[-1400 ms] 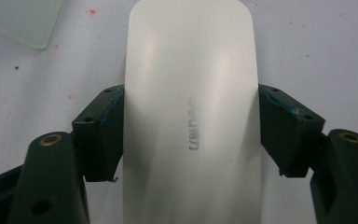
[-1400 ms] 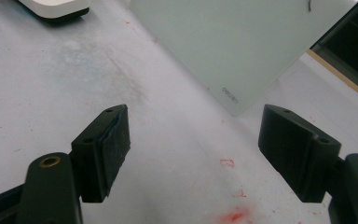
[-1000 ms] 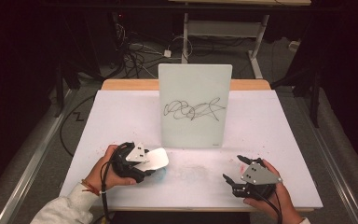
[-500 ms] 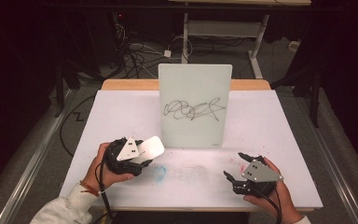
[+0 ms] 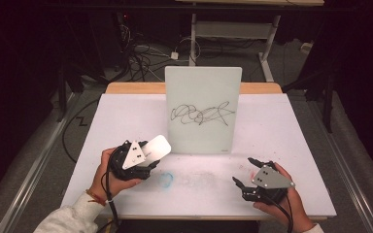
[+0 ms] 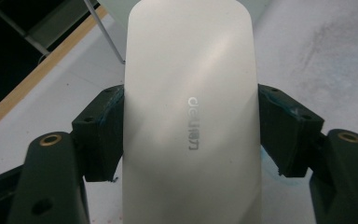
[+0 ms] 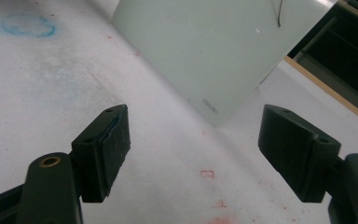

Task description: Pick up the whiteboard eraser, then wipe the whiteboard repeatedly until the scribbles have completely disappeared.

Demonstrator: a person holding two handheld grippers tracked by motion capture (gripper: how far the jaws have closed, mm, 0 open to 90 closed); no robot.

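Observation:
A white whiteboard (image 5: 203,109) stands upright at mid table, with a black scribble (image 5: 201,114) on its face. My left gripper (image 5: 146,154) is shut on a white eraser (image 5: 156,146) and holds it off the table, just left of the board's lower corner. In the left gripper view the eraser (image 6: 191,116) sits clamped between both pads, logo side up. My right gripper (image 5: 243,171) rests open near the front right with nothing in it. Its jaws (image 7: 193,140) point toward the board's lower edge (image 7: 214,46).
A smudged blue ring (image 5: 165,179) marks the white tabletop (image 5: 126,116) in front of the board, also seen in the right gripper view (image 7: 28,24). Small red specks (image 7: 207,174) dot the surface. Cables and a metal frame lie on the floor behind the table.
My left gripper has lifted the eraser off the table and carried it back toward the board, uncovering the blue ring. The right gripper has hardly moved.

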